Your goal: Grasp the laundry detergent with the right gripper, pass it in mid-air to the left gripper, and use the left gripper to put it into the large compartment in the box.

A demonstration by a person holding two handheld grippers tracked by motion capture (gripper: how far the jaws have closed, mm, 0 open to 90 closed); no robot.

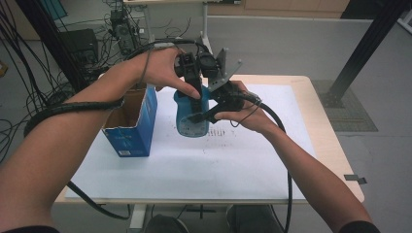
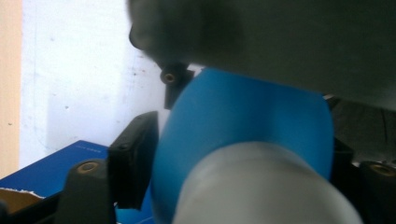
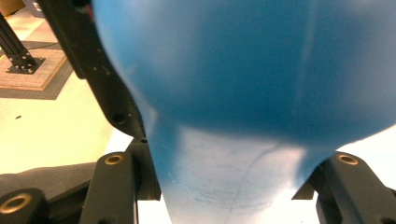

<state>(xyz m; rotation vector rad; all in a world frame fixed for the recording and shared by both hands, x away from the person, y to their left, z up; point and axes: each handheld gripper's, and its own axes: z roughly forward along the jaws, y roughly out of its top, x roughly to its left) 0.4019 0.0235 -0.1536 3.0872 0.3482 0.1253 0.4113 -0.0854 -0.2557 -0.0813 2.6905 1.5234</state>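
High view centre: both my left gripper [image 1: 190,77] and right gripper [image 1: 214,104] clamp the blue bottle [image 1: 192,116], lifted clear of its box [image 1: 133,126]; setting down remains.

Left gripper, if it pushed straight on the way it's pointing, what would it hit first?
Probably the right gripper: the left gripper already clamps the blue bottle, and depth is unclear.
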